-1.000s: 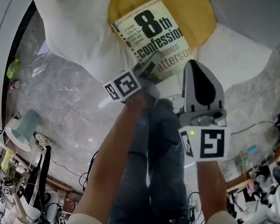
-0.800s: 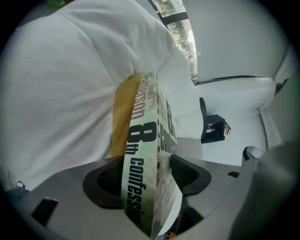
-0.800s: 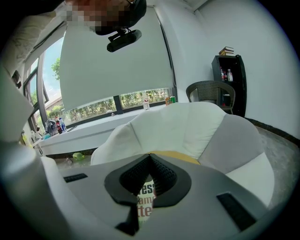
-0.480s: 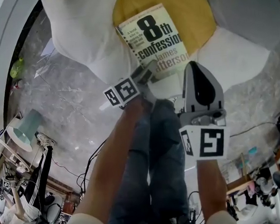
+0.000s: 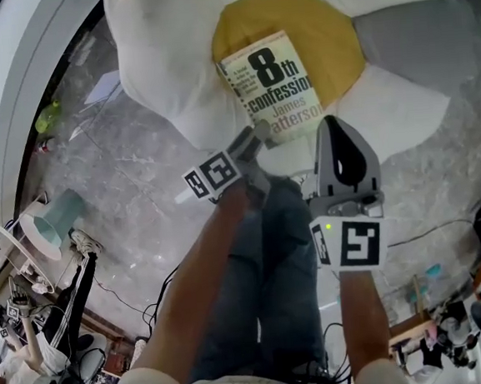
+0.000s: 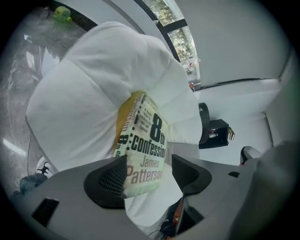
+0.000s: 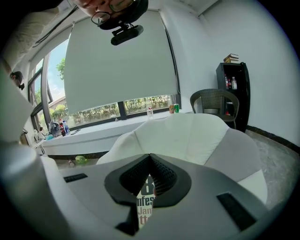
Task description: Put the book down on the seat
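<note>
Placement: white paperback book (image 5: 275, 88) is laid flat on flower-shaped white and yellow cushion seat (image 5: 163, 77) | left claw (image 5: 257, 134): jaws just opened wide so the book is released, its corner left unpinched between them | right claw (image 7: 150, 158): kept closed, empty, not needed

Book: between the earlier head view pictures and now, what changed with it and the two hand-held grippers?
The left hand-held gripper has let go of the book. Its jaws have just been opening, and the book's lower end now shows between them with the pads not pressing on it. The book stayed lying on the yellow centre of the seat. The right hand-held gripper stayed shut beside it.
</note>
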Demonstrator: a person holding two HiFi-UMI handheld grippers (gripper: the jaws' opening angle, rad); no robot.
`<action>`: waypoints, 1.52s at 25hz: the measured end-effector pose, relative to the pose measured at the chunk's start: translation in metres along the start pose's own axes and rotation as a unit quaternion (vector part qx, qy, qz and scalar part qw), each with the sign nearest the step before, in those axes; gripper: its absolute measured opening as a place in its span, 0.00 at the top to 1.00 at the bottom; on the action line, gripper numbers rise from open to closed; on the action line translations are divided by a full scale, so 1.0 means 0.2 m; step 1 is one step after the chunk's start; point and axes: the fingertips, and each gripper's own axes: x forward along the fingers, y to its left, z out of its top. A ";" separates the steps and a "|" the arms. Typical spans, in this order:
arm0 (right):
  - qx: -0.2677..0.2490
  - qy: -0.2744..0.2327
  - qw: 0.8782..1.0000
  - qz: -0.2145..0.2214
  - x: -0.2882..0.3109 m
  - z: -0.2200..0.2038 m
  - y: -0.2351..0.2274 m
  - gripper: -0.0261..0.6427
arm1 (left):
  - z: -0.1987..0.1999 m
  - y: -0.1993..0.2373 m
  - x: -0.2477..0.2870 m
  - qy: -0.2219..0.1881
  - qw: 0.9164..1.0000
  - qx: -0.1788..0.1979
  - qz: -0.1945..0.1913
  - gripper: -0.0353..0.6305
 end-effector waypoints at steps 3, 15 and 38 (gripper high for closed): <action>-0.003 -0.014 1.000 0.003 -0.02 0.13 0.00 0.96 | 0.08 -0.17 -0.04 -0.017 1.000 0.001 -0.022 0.48; -0.006 -0.068 0.998 0.014 -0.37 0.84 0.00 0.96 | 0.29 -1.15 -0.43 -0.109 0.984 -0.024 -0.136 0.65; -0.044 -0.245 0.968 -0.031 -1.42 2.19 0.07 0.96 | 0.34 -3.07 -1.57 -0.214 0.870 0.405 -0.182 0.94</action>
